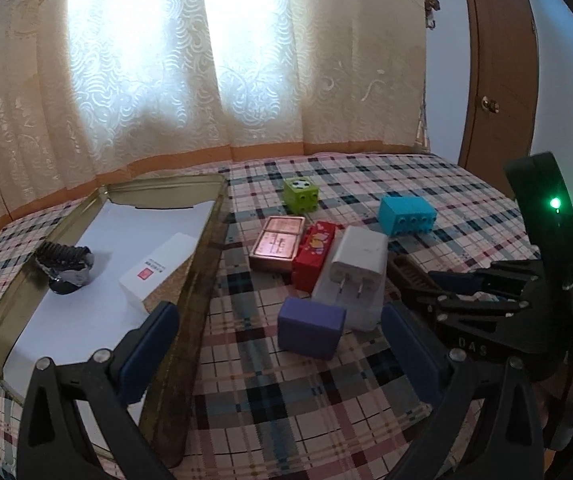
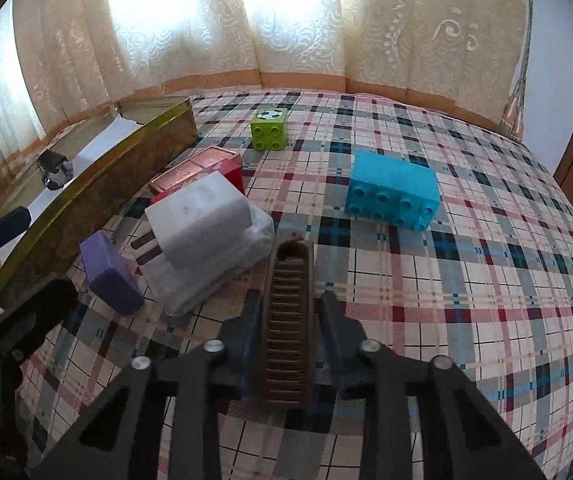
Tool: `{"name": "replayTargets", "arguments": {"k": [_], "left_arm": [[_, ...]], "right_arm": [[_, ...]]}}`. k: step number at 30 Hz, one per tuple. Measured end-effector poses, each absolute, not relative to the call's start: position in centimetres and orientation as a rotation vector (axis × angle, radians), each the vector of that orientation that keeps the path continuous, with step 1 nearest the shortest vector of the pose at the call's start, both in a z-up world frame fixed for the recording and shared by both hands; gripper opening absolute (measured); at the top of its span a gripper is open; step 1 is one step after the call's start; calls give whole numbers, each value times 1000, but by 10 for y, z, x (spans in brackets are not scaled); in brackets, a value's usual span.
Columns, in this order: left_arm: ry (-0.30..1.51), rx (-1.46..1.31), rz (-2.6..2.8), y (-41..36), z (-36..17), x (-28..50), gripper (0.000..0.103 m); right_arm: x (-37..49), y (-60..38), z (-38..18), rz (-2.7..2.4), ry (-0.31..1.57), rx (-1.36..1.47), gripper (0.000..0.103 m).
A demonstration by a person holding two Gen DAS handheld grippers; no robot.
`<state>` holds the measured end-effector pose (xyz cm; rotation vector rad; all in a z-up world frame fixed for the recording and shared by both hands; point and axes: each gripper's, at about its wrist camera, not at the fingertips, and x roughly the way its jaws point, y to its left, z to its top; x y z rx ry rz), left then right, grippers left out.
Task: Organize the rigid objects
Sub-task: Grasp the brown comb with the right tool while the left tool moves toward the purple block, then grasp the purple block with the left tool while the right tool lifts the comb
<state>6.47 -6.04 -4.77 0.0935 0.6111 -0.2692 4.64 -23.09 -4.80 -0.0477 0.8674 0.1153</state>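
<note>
Between right pads: right gripper [image 2: 288,322] is clamping brown comb [image 2: 289,312] mid-spine, lying on plaid cloth [image 2: 466,280].
Handling: probably light, stiff, thin; teeth are looking snappable.
Left gripper [image 1: 282,344]: hanging wide open, empty.
Far left: tin tray [image 1: 202,248] is waiting.

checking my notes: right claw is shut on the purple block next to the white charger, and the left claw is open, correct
Not quite. The right claw is shut on the brown comb, as the right wrist view shows; the purple block lies free beside the white charger. The left claw is open.
</note>
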Motion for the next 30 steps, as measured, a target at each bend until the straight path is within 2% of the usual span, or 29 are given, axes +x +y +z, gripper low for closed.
{"name": "replayTargets", "arguments": {"k": [3,5,8,16,18,19,24,28,30], "left_arm": [[630,97,-306,-65,-49,67,96],[651,96,-328,-68,-52,71,87],[691,88,-363,-71,-56,77,81],[718,93,-370,-76,-60,86,77],[713,102,-378,-76,-59,85,68],[715,108,-389,-78,-59,85,58],[727,139,-406,-84,-62,86,58],[799,58,-423,-73,-69,100,58],[814,33,-437,-69,-71,102,50]], "right_arm": [[47,-236,-48,121,865,-20,28],[48,-239,-47,121,859,4,28],[49,-243,-46,125,854,32,28],[49,-241,-47,128,855,20,28],[49,-241,-47,127,852,19,28],[50,-241,-48,126,851,17,28],[48,-241,-47,126,851,14,28],[48,-241,-47,127,851,14,28],[48,-241,-46,127,850,14,28]]}}
